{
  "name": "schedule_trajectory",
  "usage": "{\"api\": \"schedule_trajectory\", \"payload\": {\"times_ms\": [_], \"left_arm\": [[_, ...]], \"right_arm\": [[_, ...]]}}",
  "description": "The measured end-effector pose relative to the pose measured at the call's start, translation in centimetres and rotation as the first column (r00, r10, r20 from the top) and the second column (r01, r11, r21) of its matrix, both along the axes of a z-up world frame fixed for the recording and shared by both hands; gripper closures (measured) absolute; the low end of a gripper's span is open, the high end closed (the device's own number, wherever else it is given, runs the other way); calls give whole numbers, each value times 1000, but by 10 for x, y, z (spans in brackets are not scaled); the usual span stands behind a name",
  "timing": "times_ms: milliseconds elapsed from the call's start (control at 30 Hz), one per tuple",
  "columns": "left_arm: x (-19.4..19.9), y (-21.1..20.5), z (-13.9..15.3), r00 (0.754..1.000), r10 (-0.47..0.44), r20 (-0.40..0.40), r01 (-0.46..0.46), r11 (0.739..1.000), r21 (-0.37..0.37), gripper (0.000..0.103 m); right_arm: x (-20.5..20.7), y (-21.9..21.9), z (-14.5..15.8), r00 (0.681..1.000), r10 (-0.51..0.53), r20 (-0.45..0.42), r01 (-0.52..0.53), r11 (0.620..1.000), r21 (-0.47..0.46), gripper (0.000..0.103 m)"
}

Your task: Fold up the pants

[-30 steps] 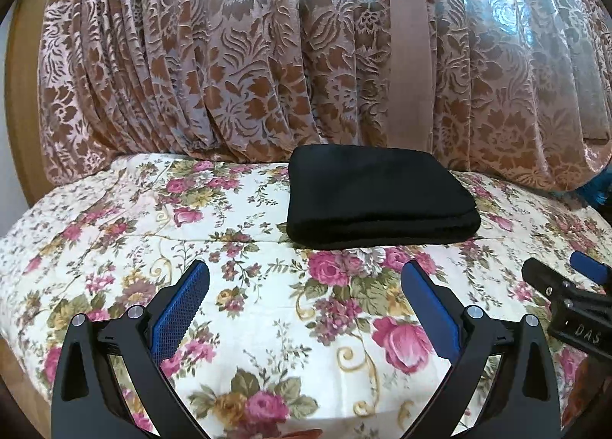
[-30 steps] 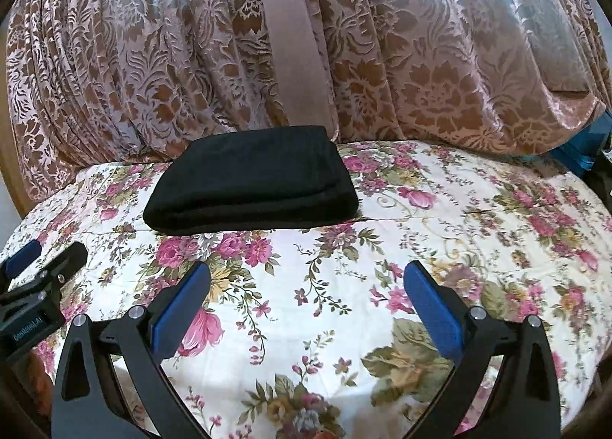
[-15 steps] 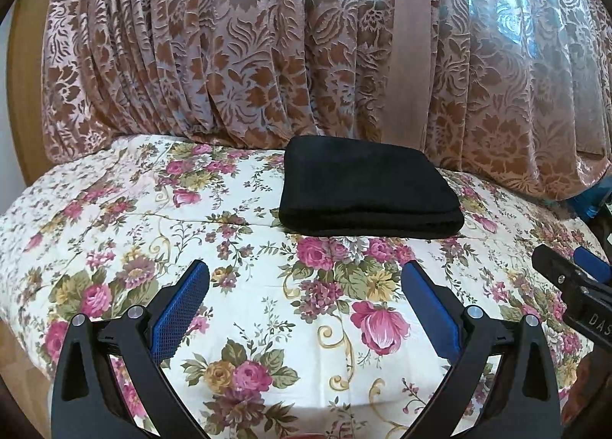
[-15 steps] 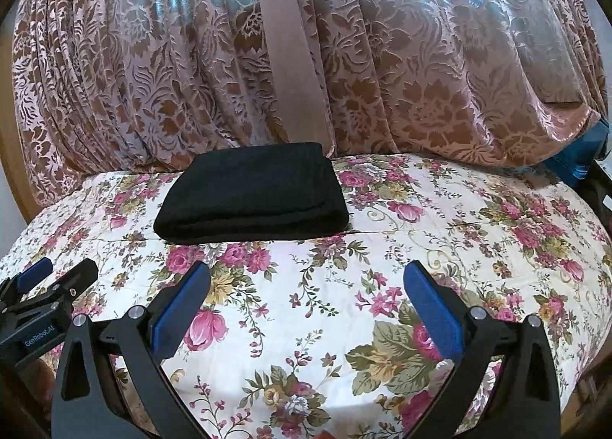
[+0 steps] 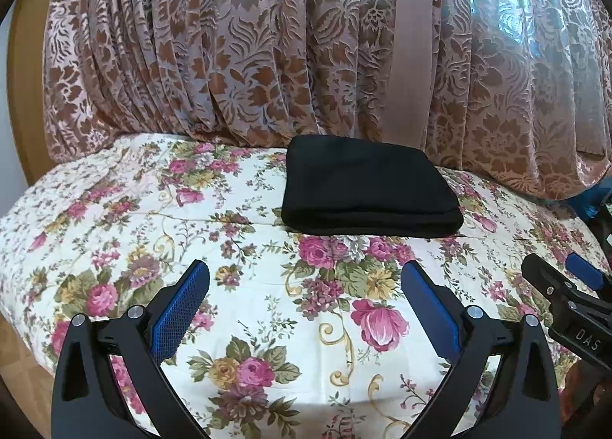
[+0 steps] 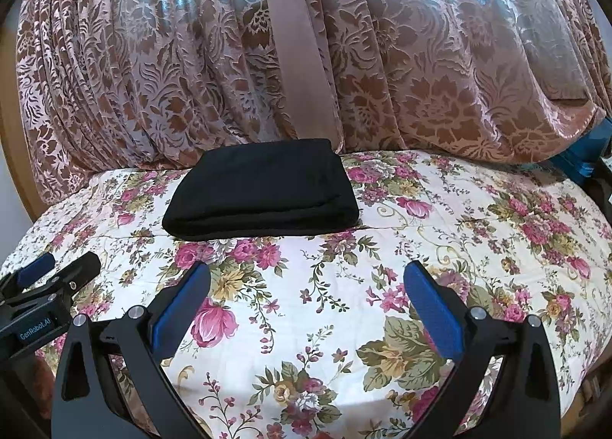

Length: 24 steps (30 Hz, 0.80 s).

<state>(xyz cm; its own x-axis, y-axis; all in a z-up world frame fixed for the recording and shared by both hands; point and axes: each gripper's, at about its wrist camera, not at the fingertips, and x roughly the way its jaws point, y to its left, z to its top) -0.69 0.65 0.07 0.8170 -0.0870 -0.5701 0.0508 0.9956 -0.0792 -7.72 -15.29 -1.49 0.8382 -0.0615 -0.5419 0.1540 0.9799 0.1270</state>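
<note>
The black pants (image 5: 369, 188) lie folded into a compact rectangle on the floral bed sheet (image 5: 267, 286), near the curtain. They also show in the right wrist view (image 6: 264, 190). My left gripper (image 5: 304, 286) is open and empty, held above the sheet well short of the pants. My right gripper (image 6: 306, 286) is open and empty too, at a similar distance. The right gripper shows at the right edge of the left wrist view (image 5: 566, 286); the left gripper shows at the left edge of the right wrist view (image 6: 49, 278).
A brown patterned curtain (image 5: 267, 56) hangs behind the bed and touches its far edge. A blue object (image 6: 585, 160) sits at the far right by the curtain. Wooden floor (image 5: 23, 381) shows at the lower left, below the bed edge.
Both grippers have drawn back and up from the folded pants, which now look smaller and farther. The pants have not moved. Both grippers stay open.
</note>
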Motion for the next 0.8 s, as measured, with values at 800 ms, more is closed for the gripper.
{"api": "schedule_trajectory", "payload": {"times_ms": [800], "left_arm": [[0,-1,-6,1000,-4,-18,4,1000,-3,4]], "right_arm": [[1,1,-2,1000,6,-7,-6,1000,5,2]]}}
